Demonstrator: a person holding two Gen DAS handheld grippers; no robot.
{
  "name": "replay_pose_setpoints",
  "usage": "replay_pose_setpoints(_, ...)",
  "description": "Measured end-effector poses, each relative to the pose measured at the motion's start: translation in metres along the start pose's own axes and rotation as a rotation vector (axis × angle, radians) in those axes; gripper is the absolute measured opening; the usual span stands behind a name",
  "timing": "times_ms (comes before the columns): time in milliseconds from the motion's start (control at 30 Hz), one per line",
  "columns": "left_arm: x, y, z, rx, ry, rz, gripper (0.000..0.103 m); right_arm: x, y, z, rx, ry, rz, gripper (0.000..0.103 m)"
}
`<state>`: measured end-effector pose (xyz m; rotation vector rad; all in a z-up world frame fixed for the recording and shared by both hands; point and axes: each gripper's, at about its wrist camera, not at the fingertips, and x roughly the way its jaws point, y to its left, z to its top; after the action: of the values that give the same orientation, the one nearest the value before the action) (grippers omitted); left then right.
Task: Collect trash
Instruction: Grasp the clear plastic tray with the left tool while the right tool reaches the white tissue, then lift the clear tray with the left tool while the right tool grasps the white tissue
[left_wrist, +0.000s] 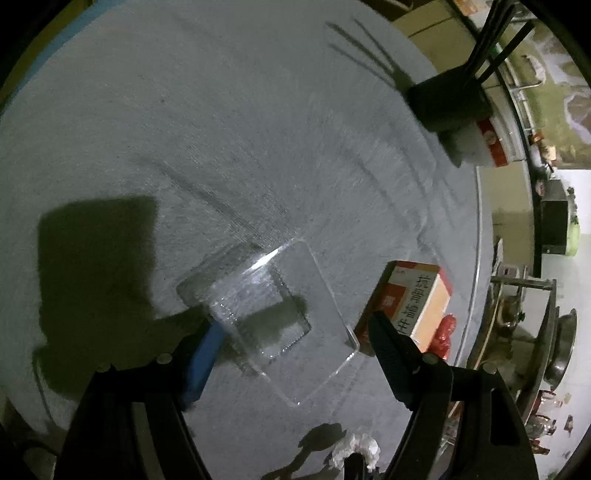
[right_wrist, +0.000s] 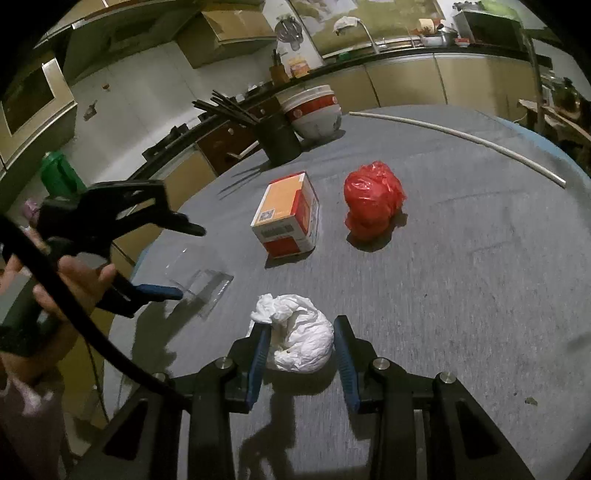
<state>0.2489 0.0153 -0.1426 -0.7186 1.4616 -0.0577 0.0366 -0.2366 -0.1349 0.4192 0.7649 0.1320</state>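
A clear plastic wrapper (left_wrist: 280, 314) lies flat on the grey tablecloth, also in the right wrist view (right_wrist: 207, 291). My left gripper (left_wrist: 291, 332) is open with its jaws wide on either side of the wrapper; it also shows in the right wrist view (right_wrist: 188, 262). A crumpled white paper ball (right_wrist: 299, 343) sits between the fingers of my right gripper (right_wrist: 301, 343), which is open around it; the left pad touches it. The ball also shows in the left wrist view (left_wrist: 356, 448). An orange and red carton (right_wrist: 288, 218) and a red plastic bag (right_wrist: 373, 199) stand further back.
A black chopstick holder (right_wrist: 279, 136) and a red and white bowl (right_wrist: 314, 110) stand at the table's far edge. A white tube (right_wrist: 480, 142) lies along the far right. The table edge (right_wrist: 147, 251) is close on the left. Kitchen counters stand behind.
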Motion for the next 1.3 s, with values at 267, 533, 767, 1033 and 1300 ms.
replay_pose_setpoints(267, 0.010, -0.006, 0.004, 0.063, 0.018, 0.013, 0.078, -0.011, -0.008, -0.006, 0.027, -0.003, 0.024, 0.038)
replay_pose_setpoints(533, 0.004, -0.003, -0.002, 0.133, -0.002, 0.002, 0.064, -0.037, -0.013, -0.008, 0.043, -0.038, 0.025, 0.038)
replay_pose_setpoints(767, -0.004, 0.006, -0.031, 0.212, 0.031, -0.001, 0.061, -0.073, -0.015, -0.018, 0.050, -0.081, 0.004, 0.038)
replay_pose_setpoints(1033, -0.006, 0.009, -0.092, 0.404, 0.104, 0.054, 0.061, -0.110, -0.026, -0.042, 0.067, -0.105, -0.047, 0.038)
replay_pose_setpoints(1300, -0.001, -0.015, -0.152, 0.722, 0.203, 0.196, 0.065, -0.141, -0.031, -0.060, 0.092, -0.128, -0.074, 0.038)
